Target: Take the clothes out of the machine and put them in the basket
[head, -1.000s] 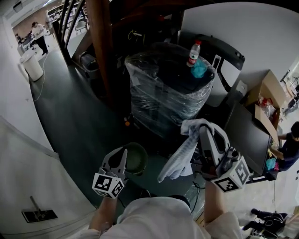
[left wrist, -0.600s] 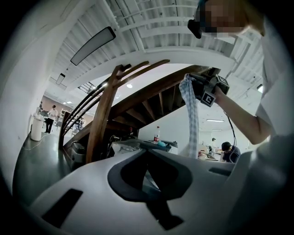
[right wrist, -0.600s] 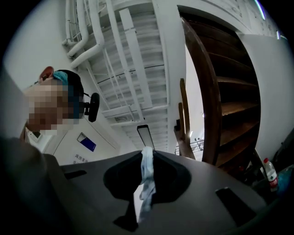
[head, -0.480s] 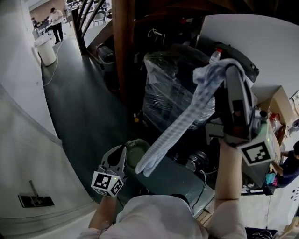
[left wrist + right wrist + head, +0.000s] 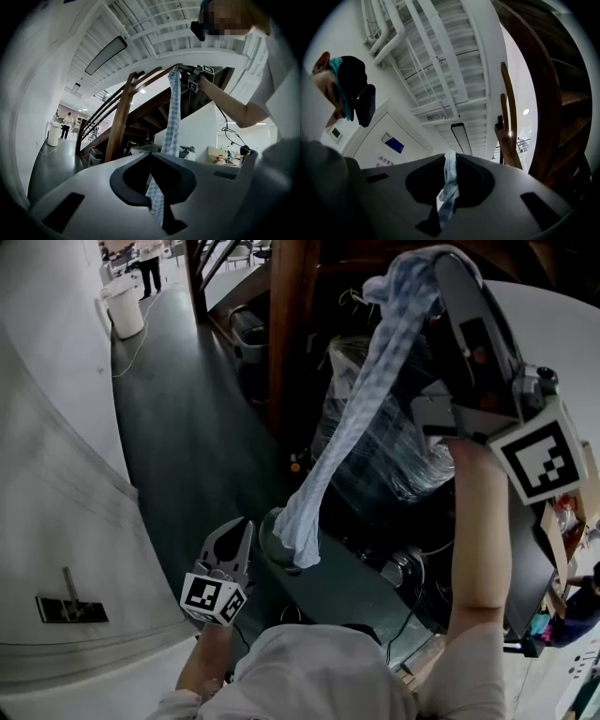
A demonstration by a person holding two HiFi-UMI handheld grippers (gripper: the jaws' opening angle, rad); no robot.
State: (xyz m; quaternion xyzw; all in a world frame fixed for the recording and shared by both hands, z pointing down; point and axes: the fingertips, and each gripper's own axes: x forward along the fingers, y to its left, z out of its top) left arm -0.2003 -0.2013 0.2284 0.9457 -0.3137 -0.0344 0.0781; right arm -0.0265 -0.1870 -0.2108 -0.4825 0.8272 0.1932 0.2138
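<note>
1. The right gripper [image 5: 439, 261] is raised high and tilted upward. Its fingers [image 5: 511, 187] pinch the top end of a blue-and-white checked cloth [image 5: 361, 409].
2. The cloth hangs from it as one long strip, in front of a plastic-wrapped stack [image 5: 394, 465] and beside a wooden post [image 5: 286, 334].
3. The cloth's lower end dangles over the rim of a round green basket [image 5: 269, 532].
4. The left gripper [image 5: 247, 524] is low and level, just beside that lower end. Its fingers [image 5: 93, 187] are pressed together on nothing, and the cloth hangs just ahead of their tips.
</note>
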